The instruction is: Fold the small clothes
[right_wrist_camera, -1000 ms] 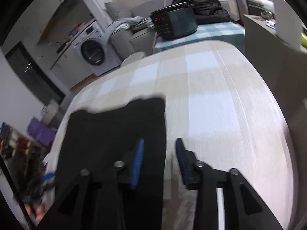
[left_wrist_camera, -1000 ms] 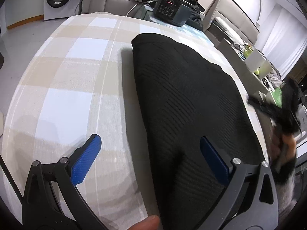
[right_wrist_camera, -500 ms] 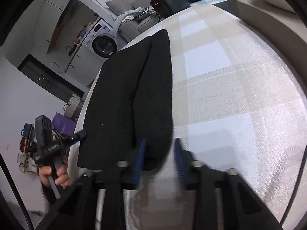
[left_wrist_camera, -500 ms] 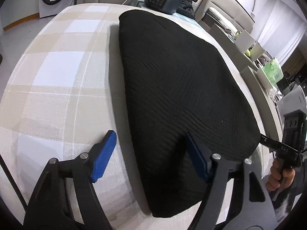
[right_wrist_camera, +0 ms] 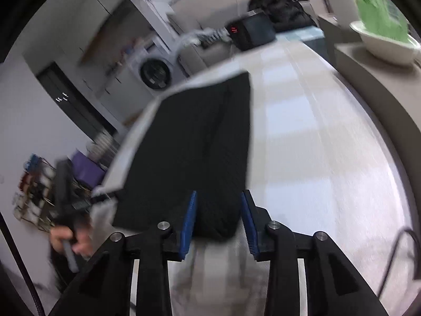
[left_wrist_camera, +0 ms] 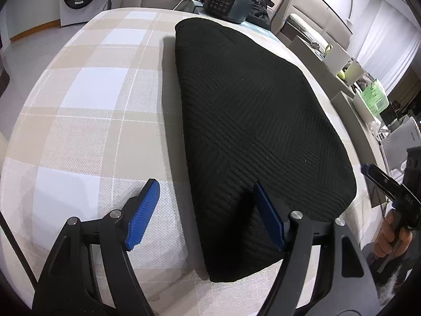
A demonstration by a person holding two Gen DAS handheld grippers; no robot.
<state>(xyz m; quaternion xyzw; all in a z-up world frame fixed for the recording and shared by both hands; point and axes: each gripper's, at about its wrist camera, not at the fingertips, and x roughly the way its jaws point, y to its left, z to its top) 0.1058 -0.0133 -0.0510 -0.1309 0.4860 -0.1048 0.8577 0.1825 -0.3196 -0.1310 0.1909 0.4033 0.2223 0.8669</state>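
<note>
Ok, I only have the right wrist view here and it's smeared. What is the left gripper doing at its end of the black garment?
Observer: The left gripper stands open astride the black garment's long edge, with one pad over the knit and the other over the checked tablecloth. Its jaws have just been closing a little, and they grip nothing.
Operator: And the garment's surface, how does it lie?
Observer: It lies as a flat folded slab. Its ribbed knit is smooth on top, and no wrinkles show.
</note>
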